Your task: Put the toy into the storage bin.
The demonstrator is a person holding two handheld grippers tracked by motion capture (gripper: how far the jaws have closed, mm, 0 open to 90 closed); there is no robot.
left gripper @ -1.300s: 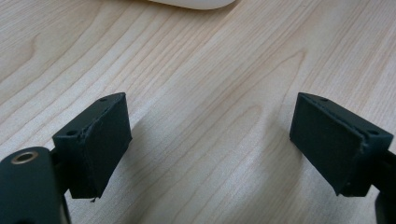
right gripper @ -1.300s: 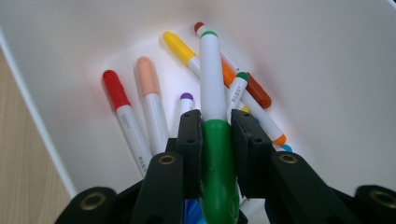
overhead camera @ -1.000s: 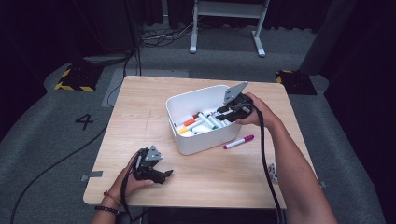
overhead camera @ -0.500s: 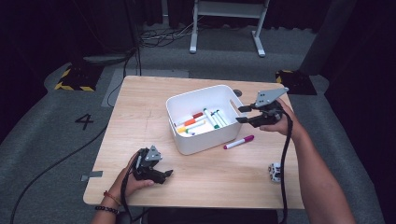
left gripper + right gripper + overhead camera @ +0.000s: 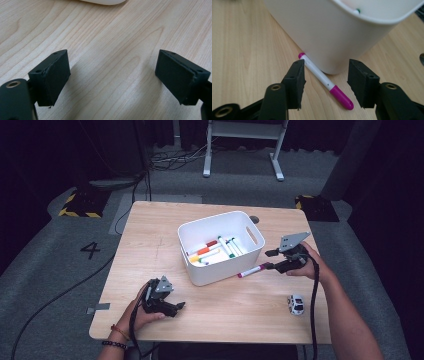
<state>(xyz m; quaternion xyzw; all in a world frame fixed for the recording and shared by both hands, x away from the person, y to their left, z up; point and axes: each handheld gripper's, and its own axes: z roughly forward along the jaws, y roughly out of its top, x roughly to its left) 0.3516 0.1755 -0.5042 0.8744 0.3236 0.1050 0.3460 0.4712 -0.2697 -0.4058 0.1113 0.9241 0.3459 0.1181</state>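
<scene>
My right gripper (image 5: 325, 83) hangs low over the table (image 5: 235, 320) with its jaws spread apart and nothing between the pads. The magenta marker (image 5: 325, 81) lies flat on the wood, running slantwise through the gap between my right jaws: its capped end sits near my right-hand jaw, its far end passes just beside my left-hand jaw and touches the foot of the white bin (image 5: 332, 32), which stands straight ahead of the jaw tips. My left gripper (image 5: 112, 77) rests near the table's edge, jaws wide apart over bare wood.
</scene>
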